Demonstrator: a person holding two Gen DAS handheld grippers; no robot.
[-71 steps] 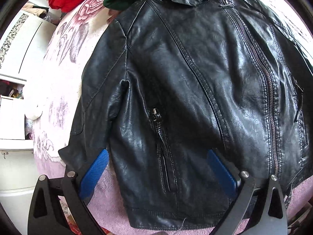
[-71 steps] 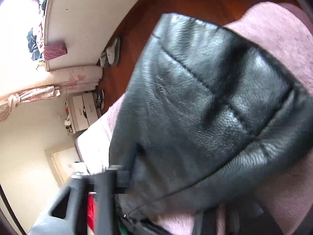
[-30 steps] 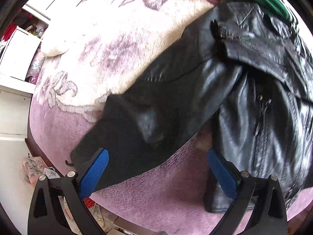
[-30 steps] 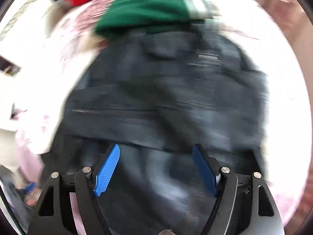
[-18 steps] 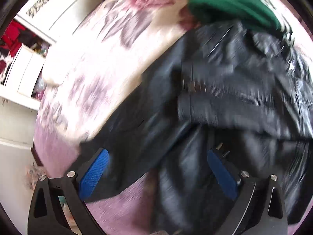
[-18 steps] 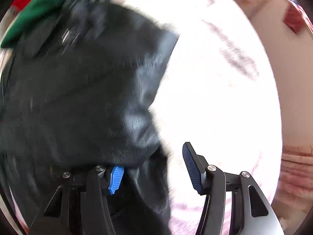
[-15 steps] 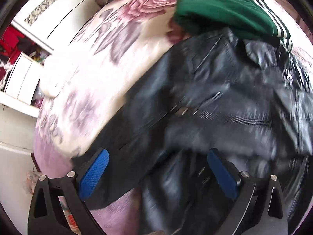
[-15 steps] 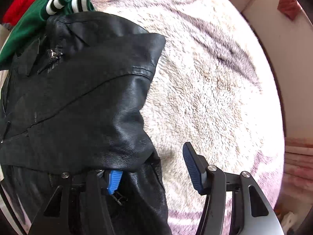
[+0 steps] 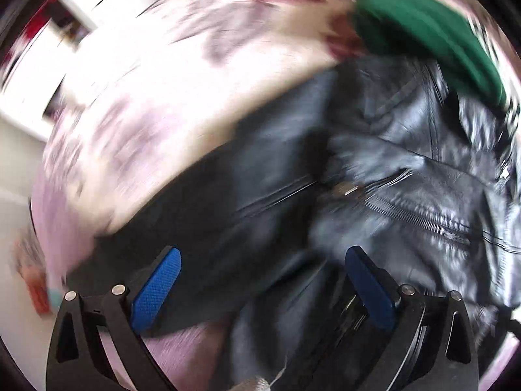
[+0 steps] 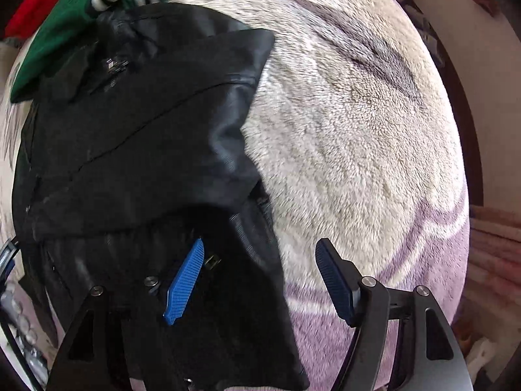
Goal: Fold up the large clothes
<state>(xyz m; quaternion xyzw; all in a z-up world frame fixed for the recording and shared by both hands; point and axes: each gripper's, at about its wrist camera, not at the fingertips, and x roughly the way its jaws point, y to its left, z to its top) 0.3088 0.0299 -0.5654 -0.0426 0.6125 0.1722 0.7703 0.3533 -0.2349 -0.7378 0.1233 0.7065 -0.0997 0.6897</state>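
A black leather jacket (image 9: 374, 169) lies on a fleecy floral blanket (image 9: 156, 110). One sleeve is folded across its front, and the other sleeve (image 9: 228, 215) stretches left. The left wrist view is blurred by motion. My left gripper (image 9: 260, 280) is open and empty just above the sleeve and the jacket's lower body. In the right wrist view the jacket (image 10: 140, 150) fills the left half, with its right edge beside bare blanket (image 10: 358, 137). My right gripper (image 10: 260, 277) is open, straddling the jacket's right edge, holding nothing.
A green garment with white stripes (image 9: 423, 32) lies at the jacket's collar; it also shows in the right wrist view (image 10: 75, 32), with red cloth (image 10: 42, 3) behind it. White furniture (image 9: 81, 16) stands left of the bed. The bed edge and a wall (image 10: 488, 130) are at right.
The right sleeve has been folded across the jacket's front and let go. The left gripper has swung right toward the jacket body. The right gripper has backed off a little, and its left pad now shows.
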